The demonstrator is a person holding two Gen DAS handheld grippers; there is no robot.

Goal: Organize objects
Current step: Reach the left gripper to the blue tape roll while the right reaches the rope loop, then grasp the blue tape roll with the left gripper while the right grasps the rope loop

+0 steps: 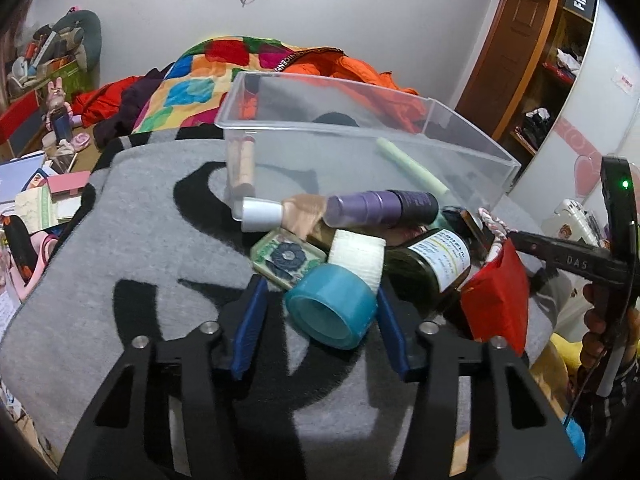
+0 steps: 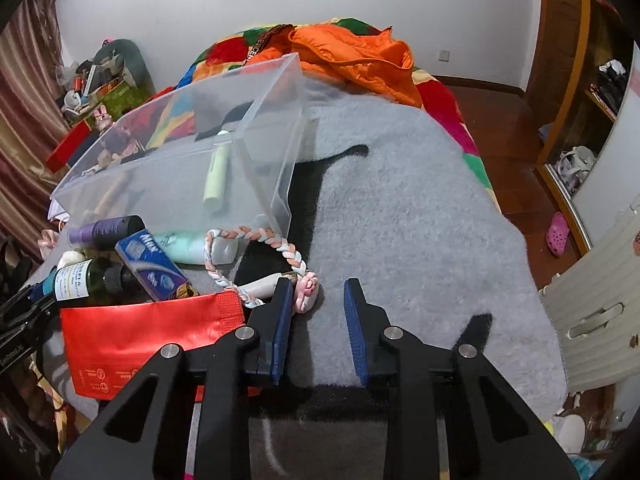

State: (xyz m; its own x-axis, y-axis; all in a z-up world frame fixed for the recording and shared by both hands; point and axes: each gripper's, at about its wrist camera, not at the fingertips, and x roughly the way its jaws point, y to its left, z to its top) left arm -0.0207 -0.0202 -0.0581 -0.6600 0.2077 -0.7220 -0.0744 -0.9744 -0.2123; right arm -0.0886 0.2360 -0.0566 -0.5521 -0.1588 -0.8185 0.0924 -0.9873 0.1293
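Note:
A teal tape roll (image 1: 334, 306) lies on the grey blanket (image 1: 132, 240) between the blue pads of my left gripper (image 1: 320, 300). The right pad is at its side and a small gap shows at the left pad. Behind the roll is a pile: a white bandage roll (image 1: 356, 256), a dark green bottle (image 1: 432, 260), a purple bottle (image 1: 380, 208) and a red pouch (image 1: 500, 292). The clear bin (image 1: 360, 132) behind holds a pale green tube (image 2: 216, 180). My right gripper (image 2: 318, 312) stands open over the blanket. The pink end (image 2: 306, 292) of a braided rope (image 2: 260, 238) lies at its left fingertip.
A blue packet (image 2: 152, 264) and a mint tube (image 2: 188, 246) lie by the bin's front wall. An orange jacket (image 2: 352, 56) and a colourful quilt (image 1: 200, 80) lie behind the bin. The blanket to the right of the bin is bare. Cluttered floor lies left, a wardrobe right.

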